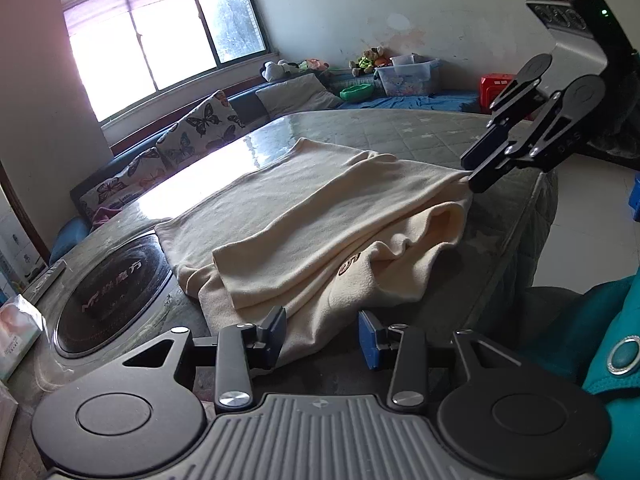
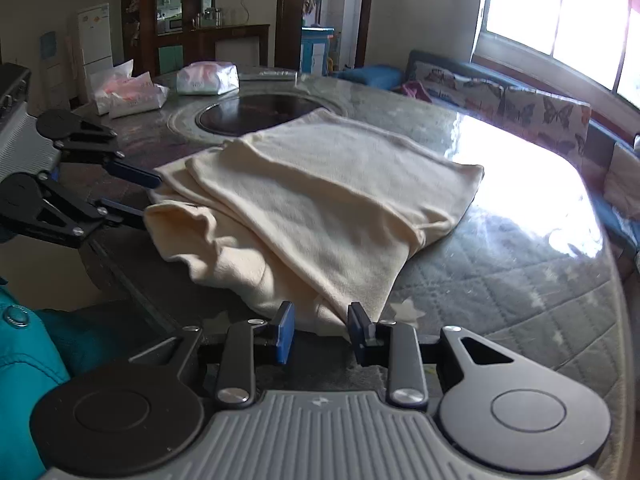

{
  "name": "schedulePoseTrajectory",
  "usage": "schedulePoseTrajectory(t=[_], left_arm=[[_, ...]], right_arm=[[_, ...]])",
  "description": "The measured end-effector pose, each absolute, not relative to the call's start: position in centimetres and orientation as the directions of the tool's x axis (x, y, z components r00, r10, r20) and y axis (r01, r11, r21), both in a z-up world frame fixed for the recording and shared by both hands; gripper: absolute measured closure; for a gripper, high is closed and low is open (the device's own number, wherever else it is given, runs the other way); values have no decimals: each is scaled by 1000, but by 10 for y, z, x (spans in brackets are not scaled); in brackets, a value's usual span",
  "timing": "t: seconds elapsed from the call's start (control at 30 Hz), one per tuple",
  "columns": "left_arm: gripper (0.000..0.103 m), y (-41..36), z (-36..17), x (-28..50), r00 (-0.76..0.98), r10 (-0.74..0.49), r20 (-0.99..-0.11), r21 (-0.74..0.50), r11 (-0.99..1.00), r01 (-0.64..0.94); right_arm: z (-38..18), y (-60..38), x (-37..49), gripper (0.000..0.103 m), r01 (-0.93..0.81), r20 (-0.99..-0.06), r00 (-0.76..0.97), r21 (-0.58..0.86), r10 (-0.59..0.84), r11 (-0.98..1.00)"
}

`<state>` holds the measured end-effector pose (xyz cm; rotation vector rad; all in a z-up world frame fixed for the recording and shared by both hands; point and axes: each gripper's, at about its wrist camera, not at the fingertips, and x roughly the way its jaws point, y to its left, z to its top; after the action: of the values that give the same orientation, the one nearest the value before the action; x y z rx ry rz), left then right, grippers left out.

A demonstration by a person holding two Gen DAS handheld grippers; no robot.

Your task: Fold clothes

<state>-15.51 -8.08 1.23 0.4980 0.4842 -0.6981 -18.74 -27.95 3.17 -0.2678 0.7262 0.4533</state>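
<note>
Left wrist view: cream garment (image 1: 320,220) lies folded — its near edge seemingly between the released left hand-held gripper (image 1: 322,334) pads.

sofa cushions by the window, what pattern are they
Pale fabric printed with dark butterflies; the sofa cushions show best in the left wrist view.

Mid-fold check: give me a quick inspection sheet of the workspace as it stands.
Surface: quilted table with a dark round inset.
Job's things: cream garment, folded over, near edge rumpled.
Clutter: tissue packs at the far side.
Grippers: left gripper open at the garment's edge; right gripper open, cloth between its jaws.
Cables: nothing seen.
Surroundings: window, butterfly cushions, teal sleeve.
</note>
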Motion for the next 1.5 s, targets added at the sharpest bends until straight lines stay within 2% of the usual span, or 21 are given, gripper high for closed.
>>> schedulePoseTrajectory(t=[0.13,0.2,0.27,0.33,0.37,0.53,0.6,0.63,0.73,0.8,0.87,0.93,1.0,1.07,1.1,1.23,1.33,1.4,1.43,1.5], left_arm=[[61,-83,10,-156,673,-498,-546,268,658,704],[68,-84,10,-155,678,-504,-535,270,659,702],[85,-83,12,-153,676,-514,-528,254,664,703],[91,-83,15,-147,667,-528,-526,215,676,705],[92,-82,17,-145,664,-533,-524,199,682,704],[95,-80,31,-128,658,-557,-507,123,708,695],[99,-80,36,-120,652,-566,-504,93,715,693],[100,-80,37,-116,649,-570,-504,76,720,690],[100,-77,37,-109,636,-578,-511,42,722,690],[100,-74,35,-107,626,-581,-520,31,720,693],[98,-70,35,-107,617,-581,-530,23,718,696],[97,-62,36,-113,616,-574,-539,36,715,698],[92,-52,37,-120,616,-569,-545,51,710,702],[70,-46,37,-129,613,-572,-545,69,698,713],[66,-45,36,-134,612,-574,-543,84,688,720],[61,-55,28,-146,590,-597,-543,129,636,761],[61,-73,18,-147,605,-585,-539,182,621,763],[72,-83,15,-142,614,-580,-535,187,628,755],[83,-85,14,-139,617,-578,-533,180,635,751],[90,-89,17,-132,629,-572,-526,168,656,736]], right_arm=[[34,-275,-193,65,-513,-695,655,-120,297,850],[33,-271,-195,61,-532,-700,651,-144,293,835],[32,-266,-198,59,-558,-703,646,-169,298,813],[30,-261,-200,51,-581,-702,645,-195,301,790],[29,-258,-201,44,-595,-698,646,-205,310,778],[24,-246,-196,44,-638,-681,647,-236,344,733],[22,-242,-189,44,-644,-675,645,-226,359,731],[21,-240,-186,45,-645,-673,644,-221,365,731],[17,-237,-176,58,-649,-674,631,-188,384,737],[16,-237,-171,76,-648,-676,622,-163,394,744],[16,-238,-169,86,-644,-673,621,-145,402,751],[18,-241,-168,89,-635,-665,623,-123,411,763],[24,-246,-163,91,-617,-650,631,-88,424,782],[29,-251,-158,91,-601,-639,633,-50,437,798],[31,-253,-155,91,-593,-634,634,-32,442,804],[37,-257,-145,92,-578,-625,641,-10,446,816],[38,-255,-142,92,-576,-621,645,-13,445,817],[38,-255,-141,92,-575,-620,646,-11,445,818],[38,-256,-142,92,-572,-621,647,-11,443,820],[37,-255,-143,91,-574,-622,645,-13,443,818]])
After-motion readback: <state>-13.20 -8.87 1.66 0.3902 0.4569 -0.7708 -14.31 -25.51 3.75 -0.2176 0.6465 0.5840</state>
